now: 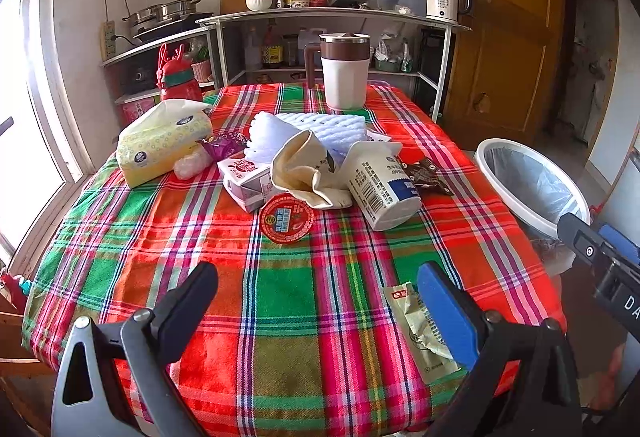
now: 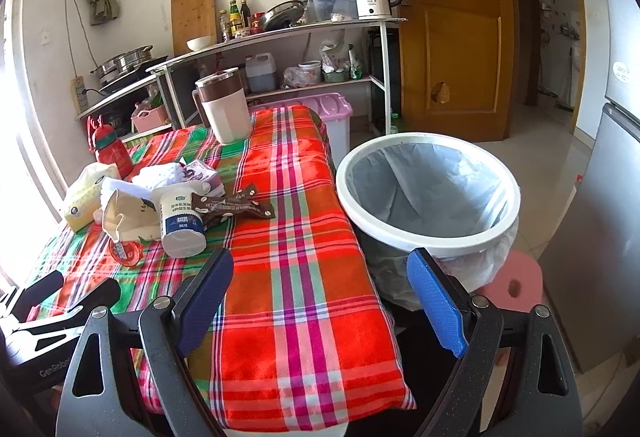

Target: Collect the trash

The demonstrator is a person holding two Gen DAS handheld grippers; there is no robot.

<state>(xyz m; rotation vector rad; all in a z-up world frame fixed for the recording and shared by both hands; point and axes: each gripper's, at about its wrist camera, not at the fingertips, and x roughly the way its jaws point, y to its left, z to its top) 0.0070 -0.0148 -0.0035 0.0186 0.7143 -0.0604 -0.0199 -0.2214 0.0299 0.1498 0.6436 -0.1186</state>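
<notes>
Plaid tablecloth [image 1: 280,317] covers the table in a small kitchen. Left gripper [image 1: 318,301] hovers over the near edge, jaws spread wide, holding nothing; a green wrapper [image 1: 416,333] lies flat just beside its right finger. Right gripper [image 2: 320,297] hangs at the table's right edge, jaws released and empty. Farther out, trash sits mid-table: red foil lid [image 1: 287,218], yogurt cup [image 1: 382,185] tipped over, crumpled paper bag [image 1: 304,169], brown wrapper [image 1: 426,175], small carton [image 1: 246,179], foam netting [image 1: 320,127]. Lined white bin [image 2: 428,189] stands just beside the table, right.
</notes>
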